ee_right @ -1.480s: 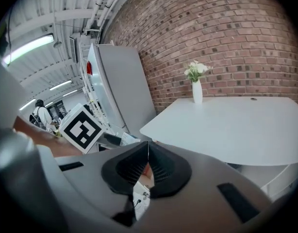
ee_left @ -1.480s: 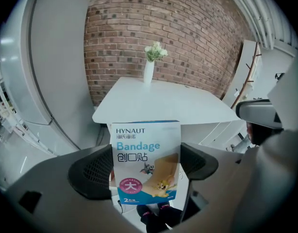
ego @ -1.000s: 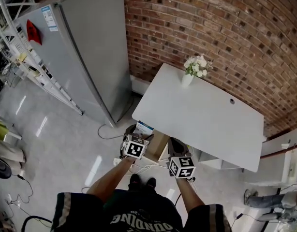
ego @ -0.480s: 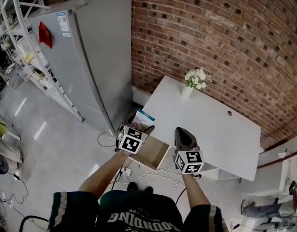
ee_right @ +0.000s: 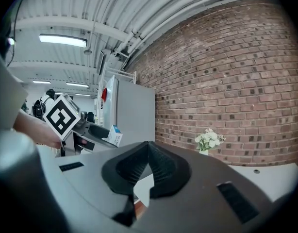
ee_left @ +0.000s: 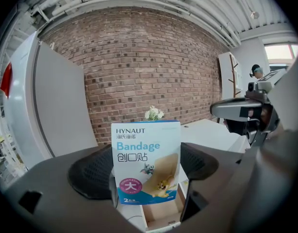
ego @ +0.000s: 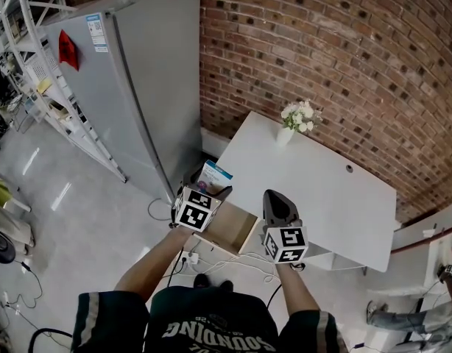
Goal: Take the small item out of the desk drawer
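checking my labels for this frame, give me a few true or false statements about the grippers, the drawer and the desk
1. The left gripper is shut on the bandage box. True.
2. The right gripper grips a second box. False: its jaws are together with nothing between them.
3. The drawer is pushed shut. False: it stands open below the grippers.
4. A vase of flowers stands on the white desk. True.

Blue-and-white bandage box (ee_left: 145,161), red-brick wall (ego: 322,43)
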### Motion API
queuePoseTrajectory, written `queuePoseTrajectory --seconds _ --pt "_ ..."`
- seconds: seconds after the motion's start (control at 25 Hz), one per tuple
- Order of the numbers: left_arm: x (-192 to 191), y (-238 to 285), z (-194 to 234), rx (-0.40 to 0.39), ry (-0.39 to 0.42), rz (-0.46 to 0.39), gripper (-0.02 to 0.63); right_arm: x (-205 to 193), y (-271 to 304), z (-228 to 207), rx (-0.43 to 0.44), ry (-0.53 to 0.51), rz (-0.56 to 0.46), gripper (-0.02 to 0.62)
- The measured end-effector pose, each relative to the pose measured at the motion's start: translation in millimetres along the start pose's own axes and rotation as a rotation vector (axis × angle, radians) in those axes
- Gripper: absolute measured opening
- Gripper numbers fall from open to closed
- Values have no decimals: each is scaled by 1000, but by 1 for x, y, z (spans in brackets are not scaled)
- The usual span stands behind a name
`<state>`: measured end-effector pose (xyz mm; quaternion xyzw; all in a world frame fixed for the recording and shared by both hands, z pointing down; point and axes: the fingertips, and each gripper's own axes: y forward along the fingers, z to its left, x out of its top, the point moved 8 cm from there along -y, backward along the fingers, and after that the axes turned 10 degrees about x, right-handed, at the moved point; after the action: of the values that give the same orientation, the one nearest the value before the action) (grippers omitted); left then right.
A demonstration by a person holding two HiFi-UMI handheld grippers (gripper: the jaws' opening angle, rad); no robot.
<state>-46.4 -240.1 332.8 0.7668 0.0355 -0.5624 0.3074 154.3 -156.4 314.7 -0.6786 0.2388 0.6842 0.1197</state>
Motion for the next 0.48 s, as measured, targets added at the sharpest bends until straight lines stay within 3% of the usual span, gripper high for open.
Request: queuePoseTrajectory --seconds 0.48 --pt "1 -10 -1 7 -4 -9 439 0 -8 2 1 3 4 25"
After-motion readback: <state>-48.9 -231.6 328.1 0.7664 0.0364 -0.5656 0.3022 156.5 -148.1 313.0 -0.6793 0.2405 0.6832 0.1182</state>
